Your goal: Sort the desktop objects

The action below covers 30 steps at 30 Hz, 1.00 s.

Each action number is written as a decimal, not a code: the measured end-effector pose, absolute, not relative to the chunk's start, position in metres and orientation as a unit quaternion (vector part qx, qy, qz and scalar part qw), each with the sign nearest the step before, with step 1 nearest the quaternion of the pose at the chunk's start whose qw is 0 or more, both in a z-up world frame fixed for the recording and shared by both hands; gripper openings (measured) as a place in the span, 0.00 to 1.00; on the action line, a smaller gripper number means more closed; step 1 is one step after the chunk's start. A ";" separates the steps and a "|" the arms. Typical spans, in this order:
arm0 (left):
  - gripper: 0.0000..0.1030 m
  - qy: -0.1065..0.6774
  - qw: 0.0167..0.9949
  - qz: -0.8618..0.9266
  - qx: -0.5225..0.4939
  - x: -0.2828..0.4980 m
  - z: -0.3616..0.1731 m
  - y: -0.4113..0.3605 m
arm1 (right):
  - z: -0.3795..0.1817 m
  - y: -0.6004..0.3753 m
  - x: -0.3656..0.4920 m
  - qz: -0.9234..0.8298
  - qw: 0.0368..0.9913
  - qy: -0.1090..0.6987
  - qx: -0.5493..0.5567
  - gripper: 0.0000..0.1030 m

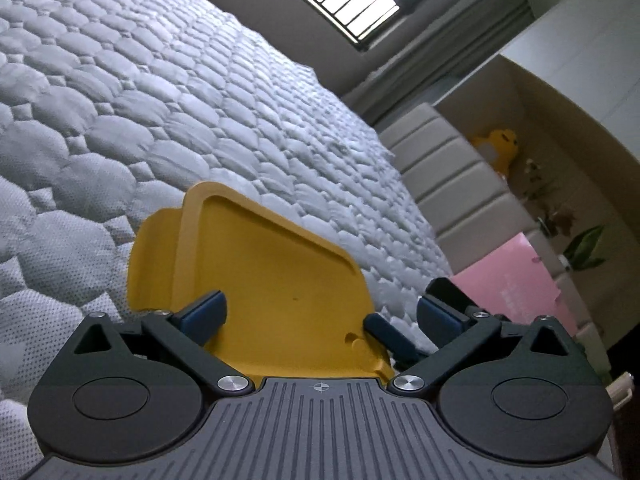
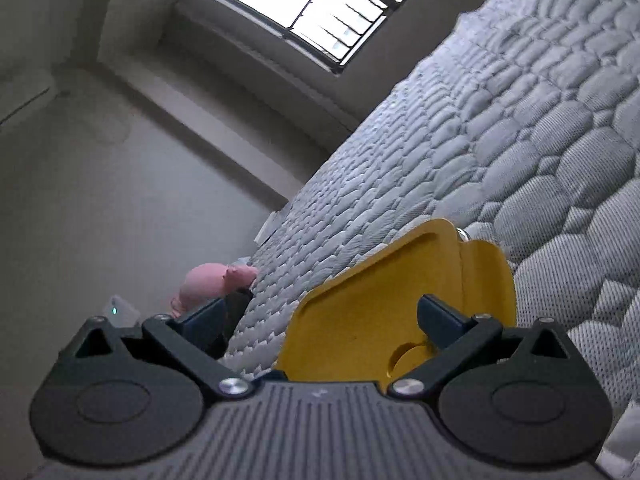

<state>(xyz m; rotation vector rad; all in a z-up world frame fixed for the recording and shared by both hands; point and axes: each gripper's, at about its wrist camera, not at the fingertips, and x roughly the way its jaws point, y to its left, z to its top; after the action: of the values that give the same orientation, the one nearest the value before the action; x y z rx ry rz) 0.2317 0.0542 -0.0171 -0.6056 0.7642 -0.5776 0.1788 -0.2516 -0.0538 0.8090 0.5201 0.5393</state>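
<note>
A yellow plastic tray (image 1: 272, 272) lies empty on a quilted grey mattress (image 1: 120, 120), close in front of both grippers. My left gripper (image 1: 322, 312) is open and wide. Its left finger is over the tray, and its right finger is past the tray's right edge, over the mattress. A dark finger (image 1: 384, 332) of the other gripper shows at that same edge. In the right wrist view the tray (image 2: 360, 300) sits right of centre. My right gripper (image 2: 322, 316) is open too, with its right finger over the tray and its left finger off it.
A padded beige headboard (image 1: 448, 176) borders the mattress, with a pink box (image 1: 516, 280), plants (image 1: 580, 248) and a yellow plush toy (image 1: 498, 144) on shelves beyond it. In the right wrist view a pink pig toy (image 2: 212, 284) and a small white device (image 2: 120, 312) sit beside the mattress (image 2: 520, 120).
</note>
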 end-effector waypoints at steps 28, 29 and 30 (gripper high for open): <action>1.00 0.413 0.902 -0.068 -0.104 0.069 -0.036 0.022 | -0.045 -0.174 0.025 -0.006 0.958 0.275 0.084 1.00; 1.00 0.406 0.907 -0.056 -0.097 0.066 -0.034 0.023 | -0.044 -0.174 0.026 -0.001 0.954 0.283 0.100 1.00; 1.00 0.397 0.913 -0.041 -0.084 0.063 -0.032 0.022 | -0.044 -0.176 0.025 0.006 0.952 0.285 0.109 1.00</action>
<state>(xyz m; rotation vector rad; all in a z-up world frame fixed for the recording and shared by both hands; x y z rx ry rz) 0.0627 0.0225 -0.0321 -0.1722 0.8186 -0.0838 0.0253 -0.1764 -0.0439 0.2212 0.5785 0.0125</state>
